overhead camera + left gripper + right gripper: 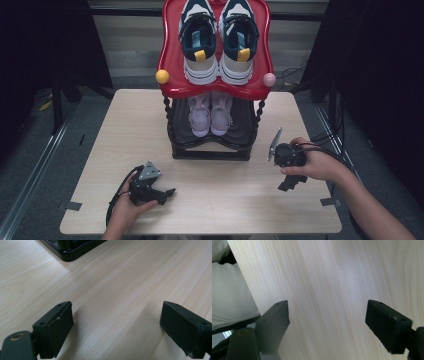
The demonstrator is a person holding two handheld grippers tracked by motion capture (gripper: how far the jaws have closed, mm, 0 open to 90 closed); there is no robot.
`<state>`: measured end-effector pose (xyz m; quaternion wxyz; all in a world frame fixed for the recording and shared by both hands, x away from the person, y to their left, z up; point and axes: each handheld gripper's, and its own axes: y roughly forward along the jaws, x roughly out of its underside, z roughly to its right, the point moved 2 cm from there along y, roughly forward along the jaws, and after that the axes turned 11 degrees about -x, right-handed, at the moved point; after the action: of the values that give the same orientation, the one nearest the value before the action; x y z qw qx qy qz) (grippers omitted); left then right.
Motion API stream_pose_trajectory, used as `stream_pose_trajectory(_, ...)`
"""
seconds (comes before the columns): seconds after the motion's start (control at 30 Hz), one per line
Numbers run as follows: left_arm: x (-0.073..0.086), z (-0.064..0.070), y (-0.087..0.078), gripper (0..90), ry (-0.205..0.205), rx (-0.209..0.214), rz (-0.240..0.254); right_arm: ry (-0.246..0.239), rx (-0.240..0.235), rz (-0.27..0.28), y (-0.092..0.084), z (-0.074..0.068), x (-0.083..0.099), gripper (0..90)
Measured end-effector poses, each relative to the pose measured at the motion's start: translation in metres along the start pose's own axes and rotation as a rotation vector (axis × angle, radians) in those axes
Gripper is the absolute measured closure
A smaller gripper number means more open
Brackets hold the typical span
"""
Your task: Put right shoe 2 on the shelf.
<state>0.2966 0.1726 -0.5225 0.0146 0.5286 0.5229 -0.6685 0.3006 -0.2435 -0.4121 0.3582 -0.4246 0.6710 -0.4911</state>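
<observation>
Shoe rack (212, 150) upright, shoes' toes pointing toward person; both grippers' fingers spread, empty.

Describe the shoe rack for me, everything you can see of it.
The shoe rack stands upright at the table's far middle, two tiers, glossy like plastic. The red, wavy-edged top shelf has a yellow knob at one front corner and a pink one at the other, and carries navy-and-white sneakers. Black twisted posts join it to a black base tray holding pale pink shoes. Neither gripper touches it.
</observation>
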Motion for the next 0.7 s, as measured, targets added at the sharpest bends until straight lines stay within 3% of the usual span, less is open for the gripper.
stream_pose_trajectory(0.7, 0.000, -0.001, 0.000, 11.0, 0.010, 0.001, -0.006, 0.030, -0.042, 0.031, 0.057, 0.006, 0.010, 18.5)
